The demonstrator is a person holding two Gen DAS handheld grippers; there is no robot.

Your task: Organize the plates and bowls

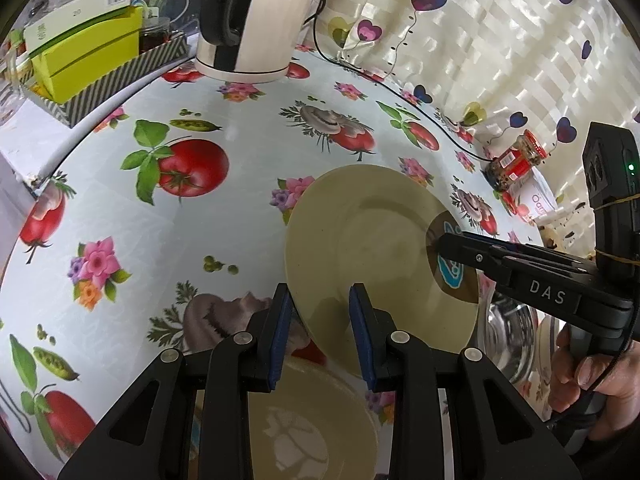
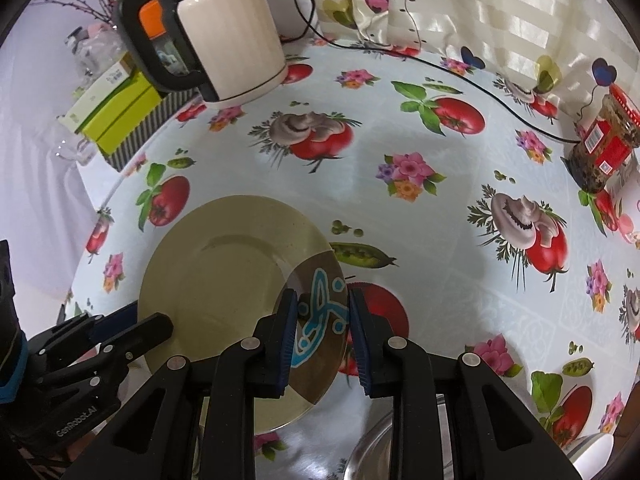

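A beige plate (image 1: 360, 232) with a brown patch and a blue design (image 2: 320, 312) hangs tilted above the flowered tablecloth. My left gripper (image 1: 320, 300) is shut on its plain near rim, one pad under and one on top. My right gripper (image 2: 322, 300) is shut on the brown patterned rim; in the left wrist view the right gripper (image 1: 440, 246) comes in from the side. In the right wrist view the left gripper (image 2: 160, 324) shows at the lower left. Below lie a second beige plate (image 1: 312, 420) and a metal bowl (image 1: 508, 332), both partly hidden.
A cream kettle (image 2: 224, 40) stands at the back, its black cable (image 2: 480, 88) running along the curtain. Green boxes in a striped tray (image 1: 88, 52) sit at the back left. A red-labelled jar (image 2: 604, 144) stands on the right. A person's hand (image 1: 580, 380) holds the right gripper.
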